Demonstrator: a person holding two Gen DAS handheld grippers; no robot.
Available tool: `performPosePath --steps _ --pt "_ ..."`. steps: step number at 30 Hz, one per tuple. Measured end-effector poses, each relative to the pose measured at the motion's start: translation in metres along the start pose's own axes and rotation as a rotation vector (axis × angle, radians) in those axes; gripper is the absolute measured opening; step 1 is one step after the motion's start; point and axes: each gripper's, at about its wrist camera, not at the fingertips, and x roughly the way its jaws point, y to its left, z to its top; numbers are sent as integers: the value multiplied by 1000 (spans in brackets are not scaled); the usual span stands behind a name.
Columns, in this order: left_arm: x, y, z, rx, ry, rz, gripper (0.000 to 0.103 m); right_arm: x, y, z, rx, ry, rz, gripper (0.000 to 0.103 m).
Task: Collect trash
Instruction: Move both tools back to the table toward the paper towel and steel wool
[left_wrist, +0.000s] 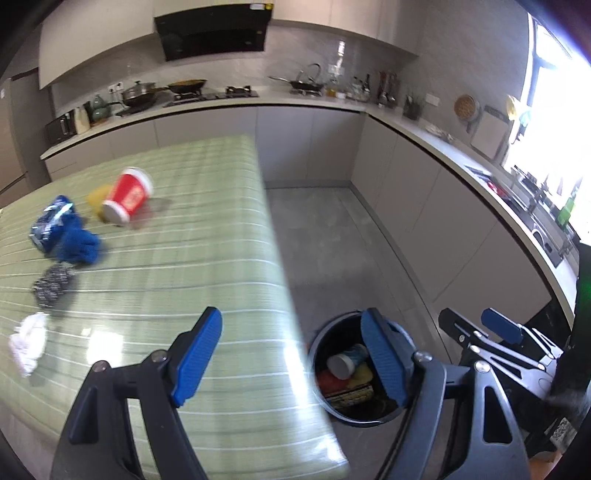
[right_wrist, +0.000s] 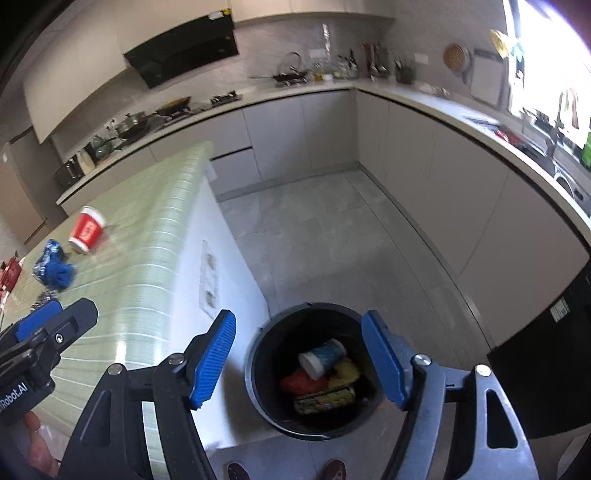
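Left gripper (left_wrist: 291, 354) and right gripper (right_wrist: 299, 356) are held with jaws spread wide, nothing between them. Black bin (right_wrist: 258, 354) stands on floor right of table (left_wrist: 207, 258). Red cup (left_wrist: 127, 197), blue wrapper (left_wrist: 50, 221) and white tissue (left_wrist: 27, 341) are left on the tabletop.

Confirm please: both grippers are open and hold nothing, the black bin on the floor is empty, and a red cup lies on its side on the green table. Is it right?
Not quite. The black bin is not empty: the right wrist view shows a blue cup and other trash inside. The rest holds: the left gripper and right gripper are open and hold nothing, and the red cup lies on its side on the green table.
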Motion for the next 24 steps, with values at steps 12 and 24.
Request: performPosePath --steps 12,24 --pt "-28 118 -7 -69 -13 68 79 -12 134 -11 -78 -35 82 77" --pt "-34 233 -24 -134 6 145 79 0 243 -38 -121 -17 131 77"
